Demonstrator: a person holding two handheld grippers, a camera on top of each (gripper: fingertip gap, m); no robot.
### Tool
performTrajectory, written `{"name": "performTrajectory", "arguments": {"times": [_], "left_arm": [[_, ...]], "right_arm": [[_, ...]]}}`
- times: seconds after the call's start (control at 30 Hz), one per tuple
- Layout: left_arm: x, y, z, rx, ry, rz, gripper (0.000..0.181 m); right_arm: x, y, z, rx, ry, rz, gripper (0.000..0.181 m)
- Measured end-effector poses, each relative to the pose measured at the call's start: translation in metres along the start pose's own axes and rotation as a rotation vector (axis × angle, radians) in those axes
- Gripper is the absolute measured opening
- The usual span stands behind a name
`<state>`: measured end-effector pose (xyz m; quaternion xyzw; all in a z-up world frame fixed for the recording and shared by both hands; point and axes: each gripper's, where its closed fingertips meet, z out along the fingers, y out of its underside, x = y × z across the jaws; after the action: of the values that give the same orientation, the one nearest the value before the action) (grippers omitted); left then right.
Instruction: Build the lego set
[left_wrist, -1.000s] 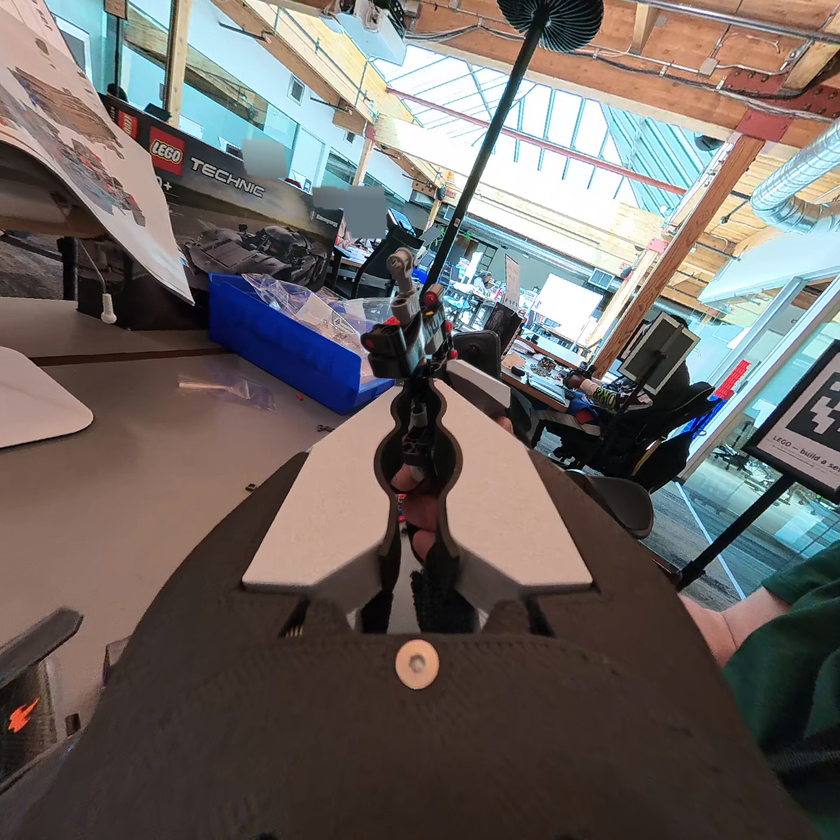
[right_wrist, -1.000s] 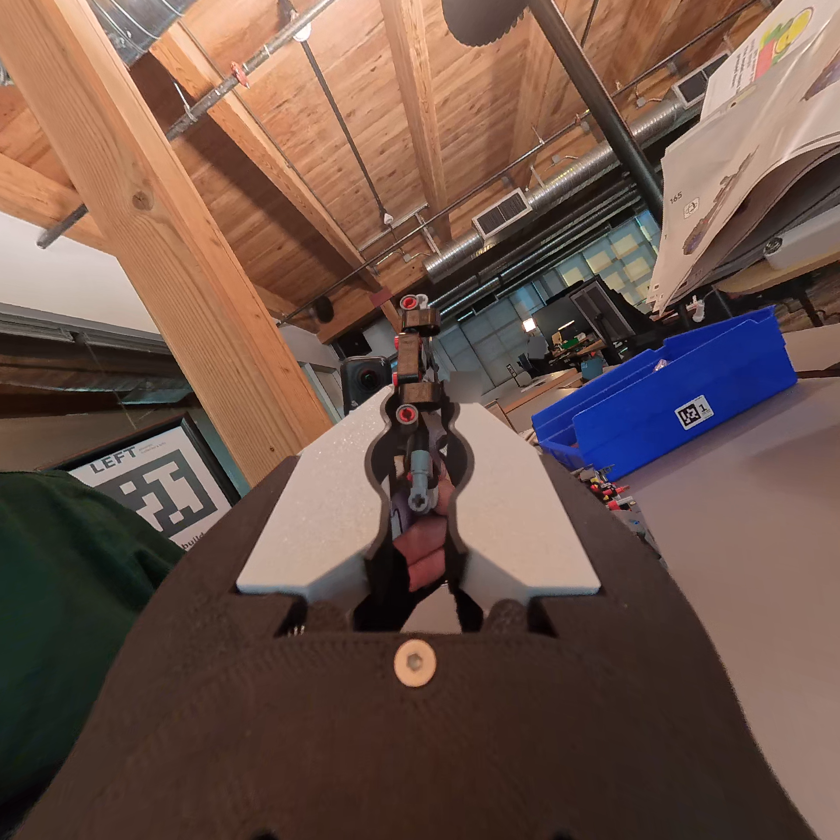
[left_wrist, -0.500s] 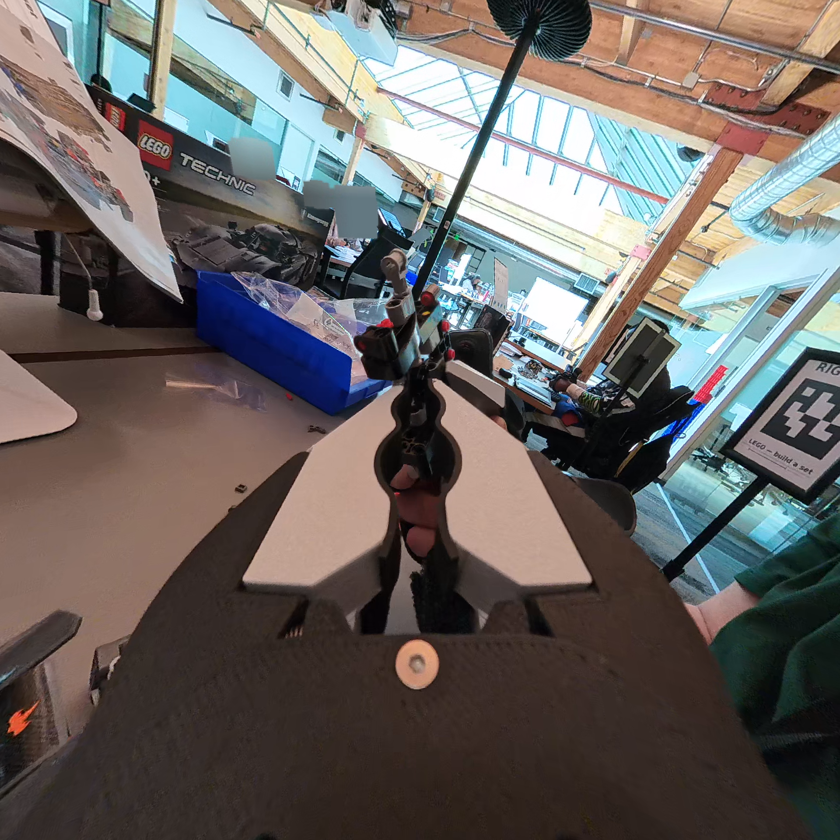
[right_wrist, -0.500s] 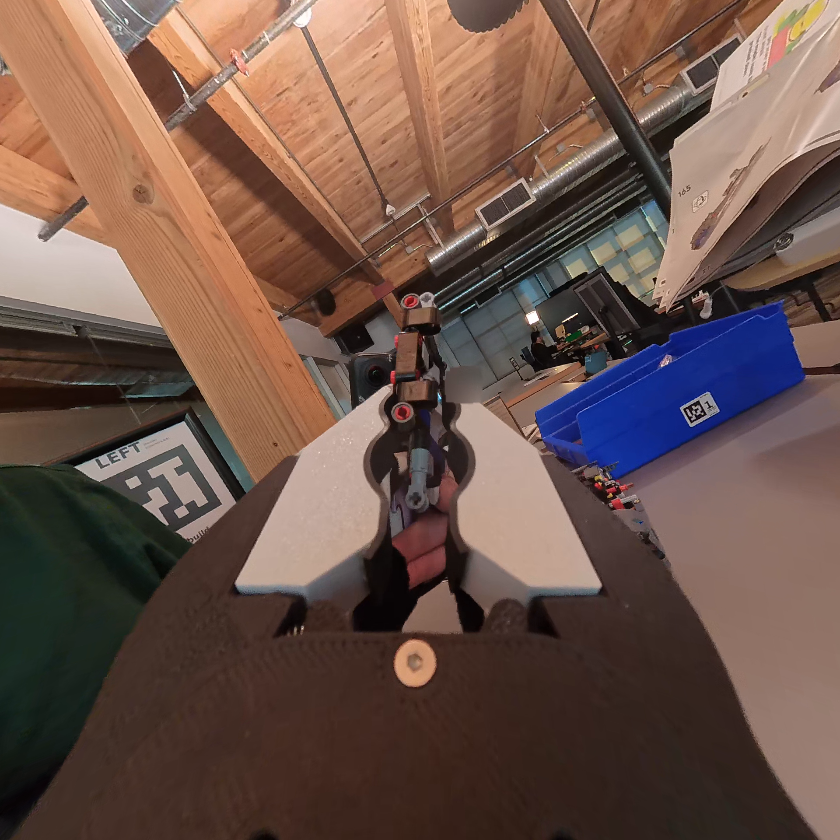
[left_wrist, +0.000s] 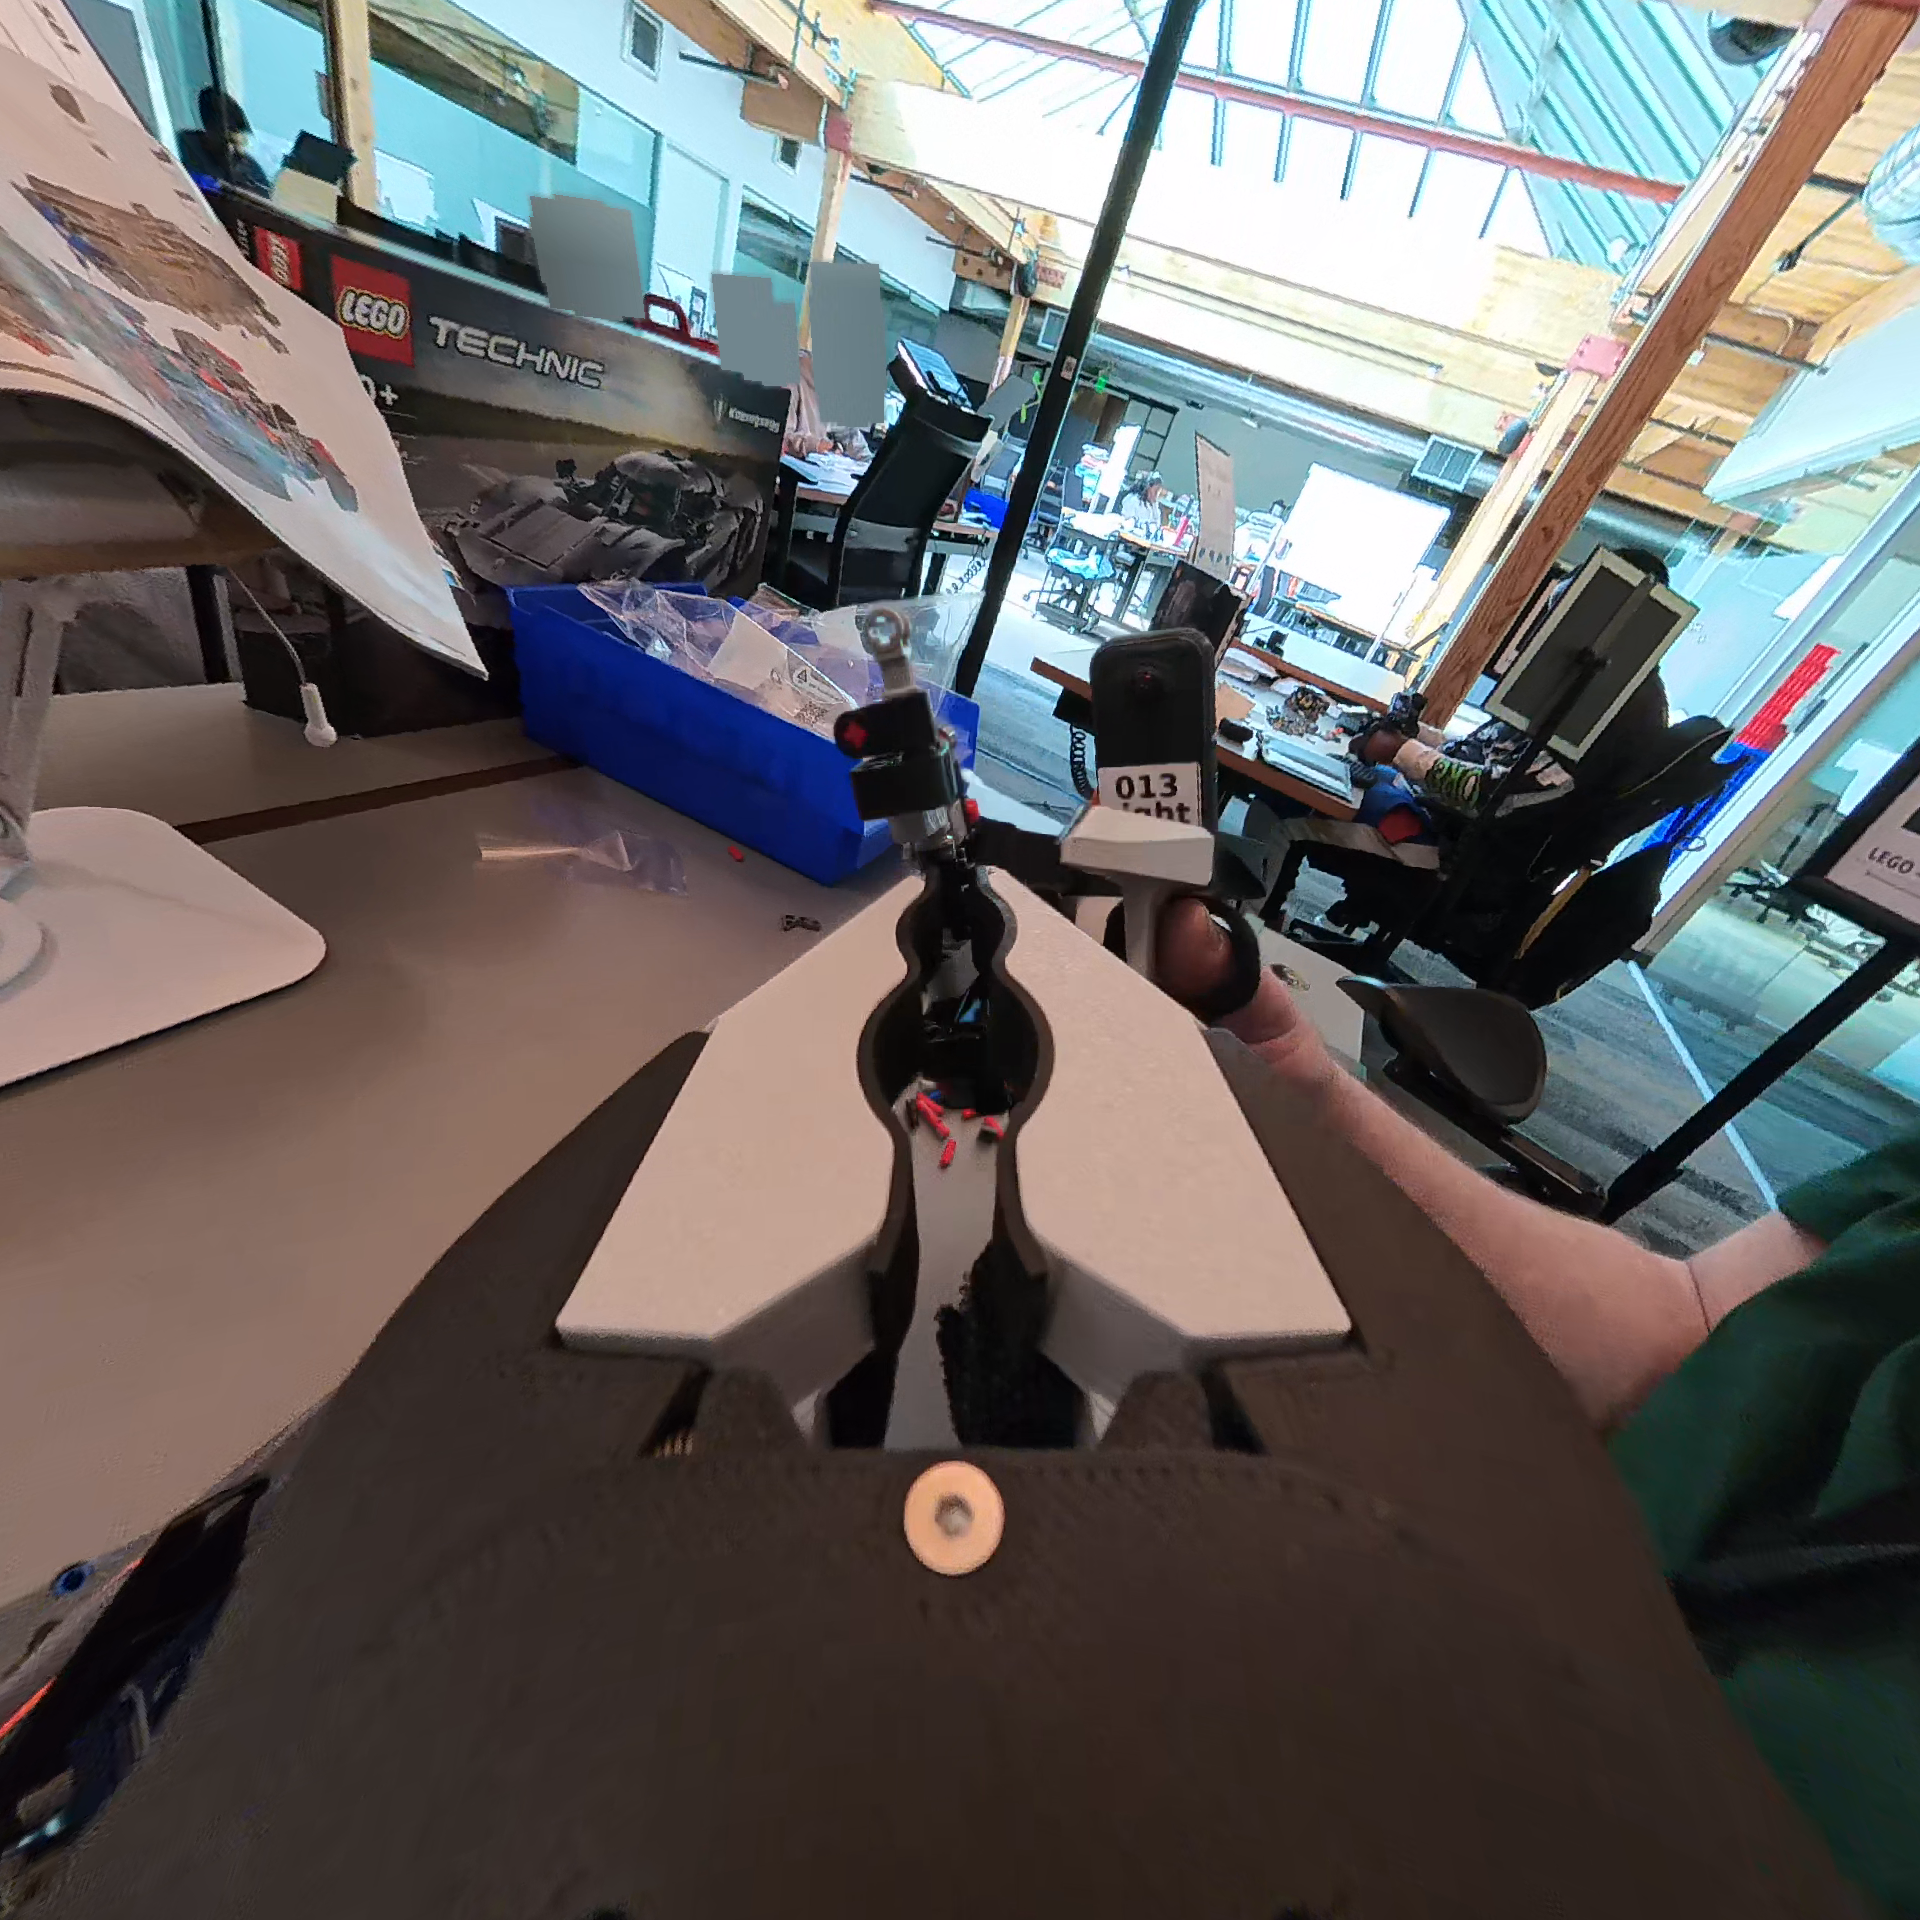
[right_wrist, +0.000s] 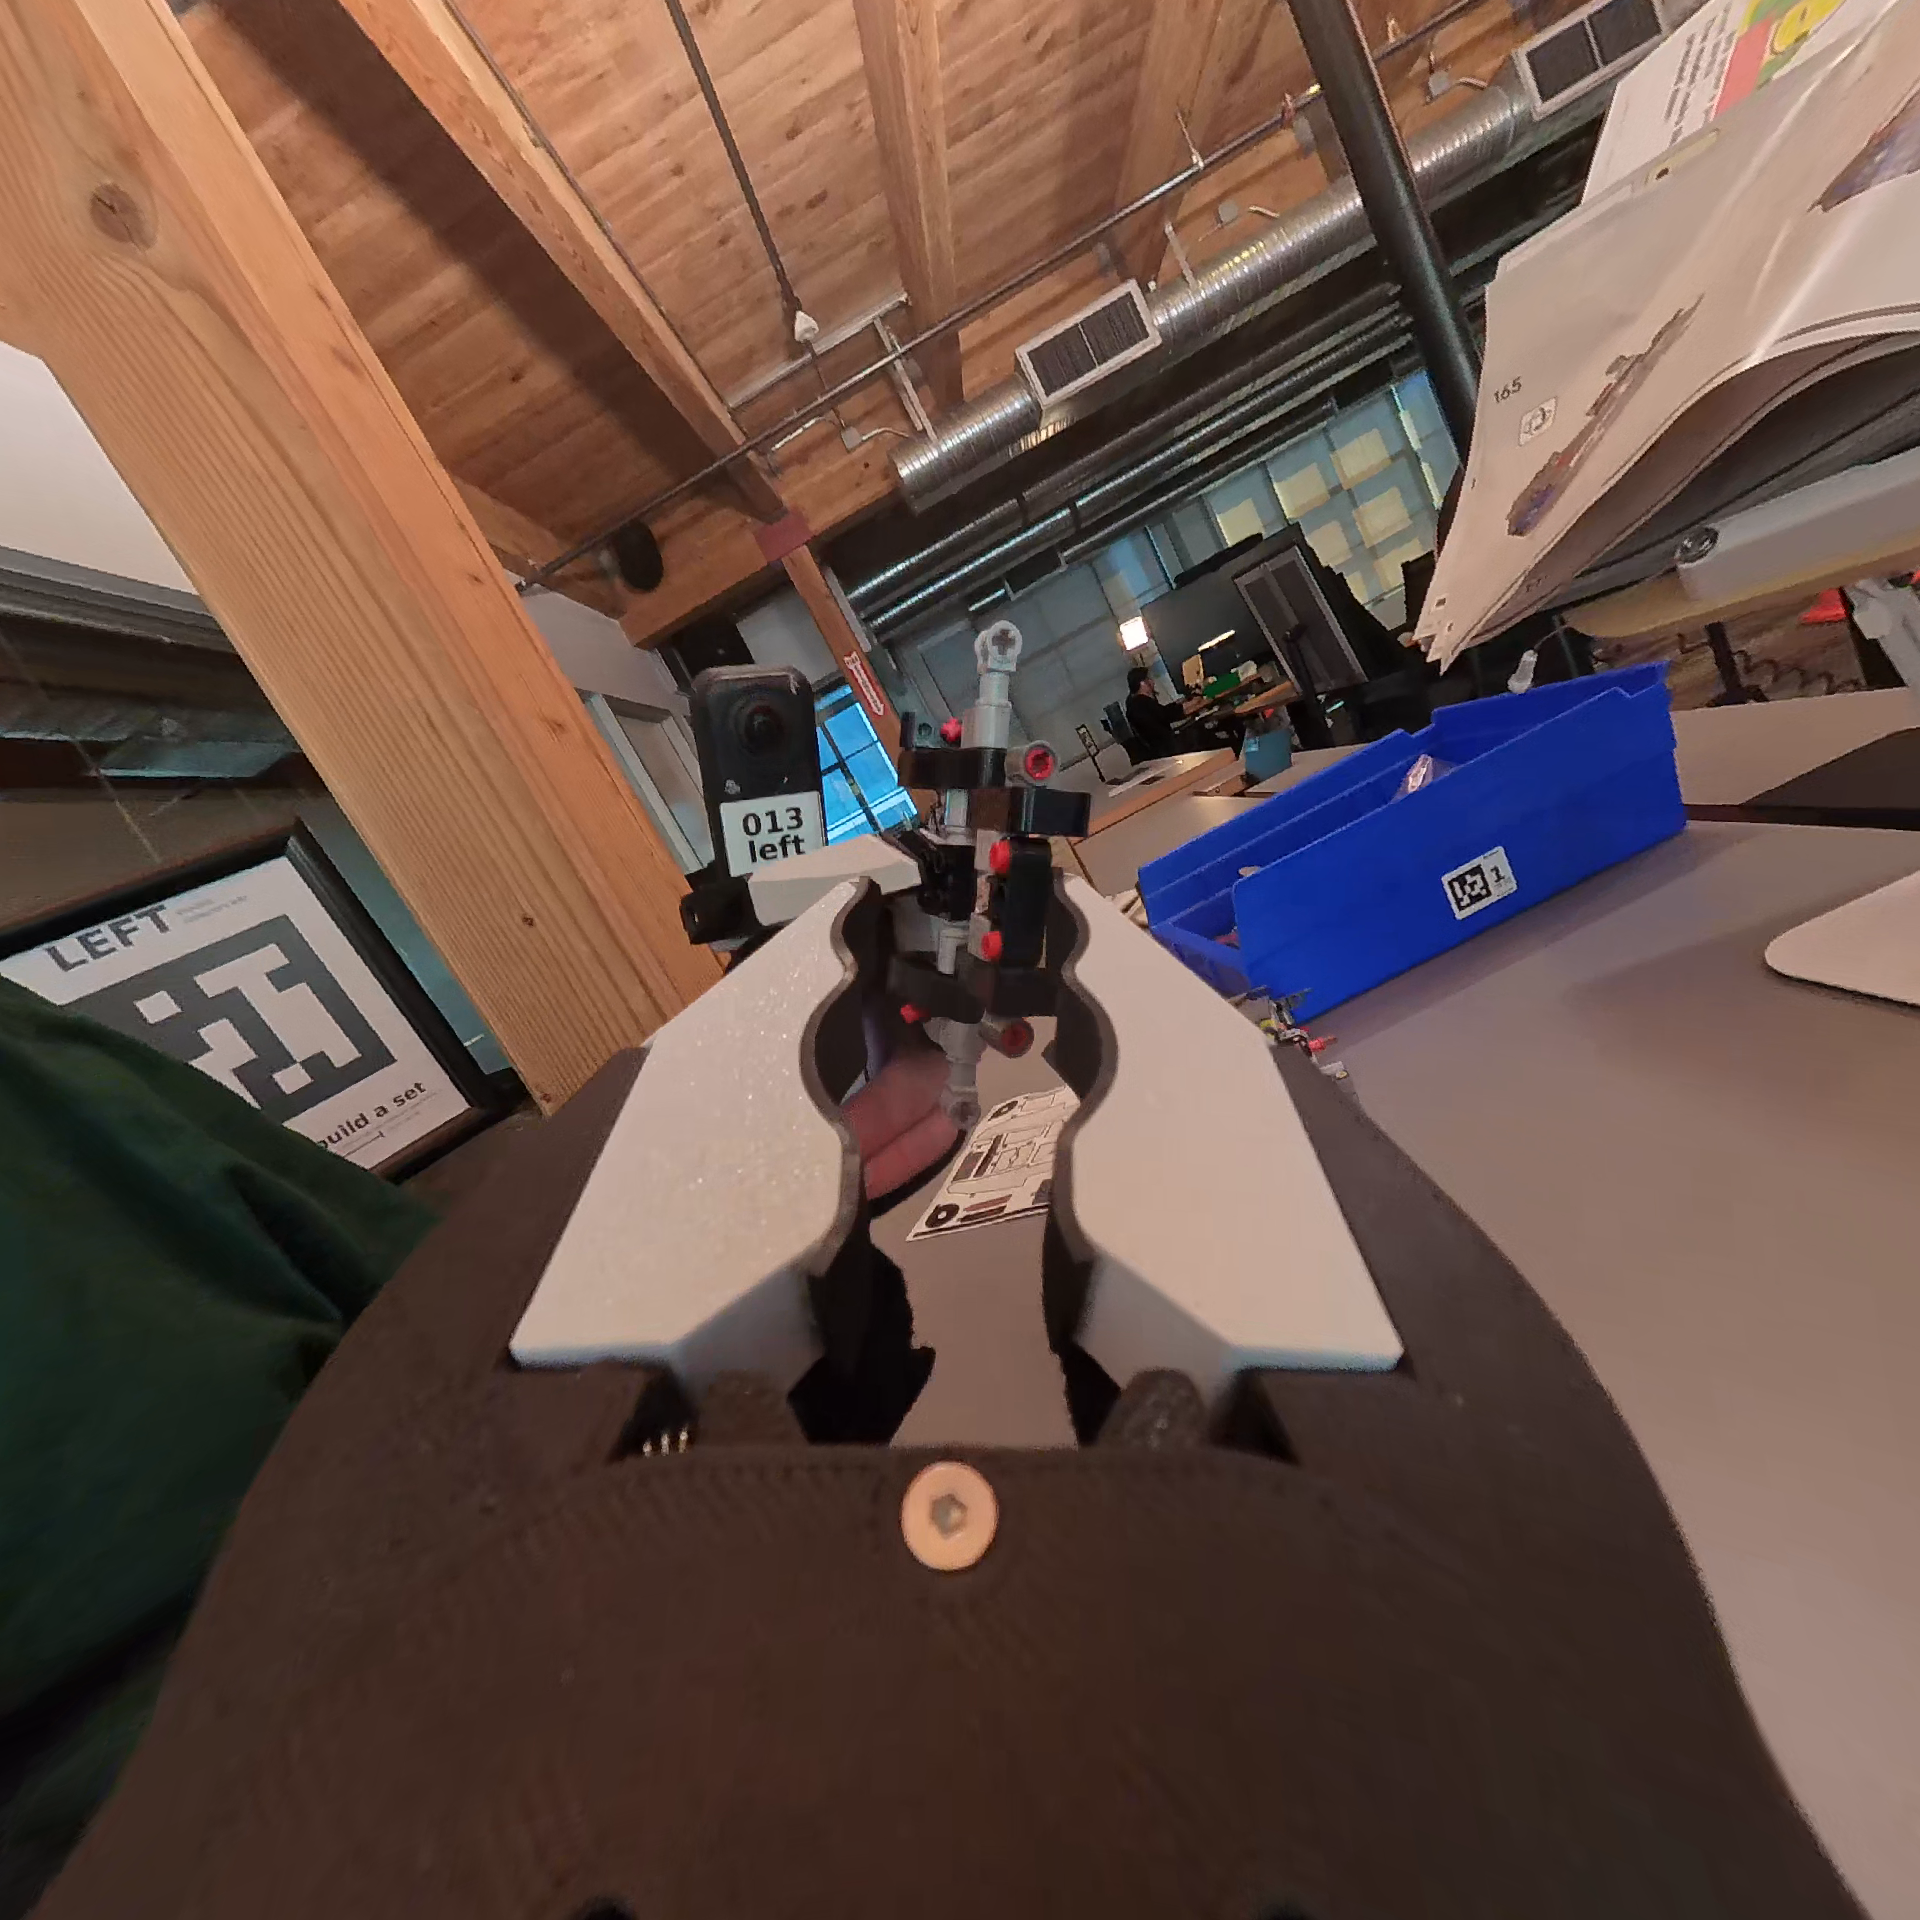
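Lego assembly (left_wrist: 906, 764) in left claw (left_wrist: 951, 883)

Daylight pours through the glazed skylight roof (left_wrist: 1299, 135) ahead of my left claw (left_wrist: 951, 883), washing it out to white. My right claw's view is dimmer, under the brown timber ceiling (right_wrist: 935, 208). Both views bend strongly at the edges; the grey matte surface (left_wrist: 312, 1091) shows soft shadows.

The right claw (right_wrist: 961, 935), clamped on the lego piece (right_wrist: 977, 862) a second ago, now stands spread with its jaws clear of it. The left claw (left_wrist: 951, 904) alone grips the piece at its tips. The right claw now sits off to the right of the left claw, no longer straight ahead.
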<state>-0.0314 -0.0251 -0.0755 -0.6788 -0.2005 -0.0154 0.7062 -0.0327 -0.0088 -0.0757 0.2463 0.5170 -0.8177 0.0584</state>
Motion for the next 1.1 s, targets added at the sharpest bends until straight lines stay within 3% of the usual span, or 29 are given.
{"name": "performTrajectory", "arguments": {"times": [0.3,0.5,0.6,1.1], "left_arm": [[0.005,0.003,-0.004,-0.115,0.052,0.020,0.002],[0.002,0.001,-0.013,-0.135,0.045,0.008,0.001],[0.003,0.003,-0.016,-0.139,0.066,-0.010,0.001],[0.014,0.004,-0.020,-0.149,0.154,-0.046,0.002]], "right_arm": [[0.005,0.014,0.008,-0.061,-0.019,0.060,0.036],[-0.004,0.013,0.007,-0.039,-0.092,0.081,0.016],[-0.008,0.011,0.007,-0.031,-0.127,0.094,0.015],[-0.004,0.023,0.015,-0.064,-0.134,0.135,0.030]]}}
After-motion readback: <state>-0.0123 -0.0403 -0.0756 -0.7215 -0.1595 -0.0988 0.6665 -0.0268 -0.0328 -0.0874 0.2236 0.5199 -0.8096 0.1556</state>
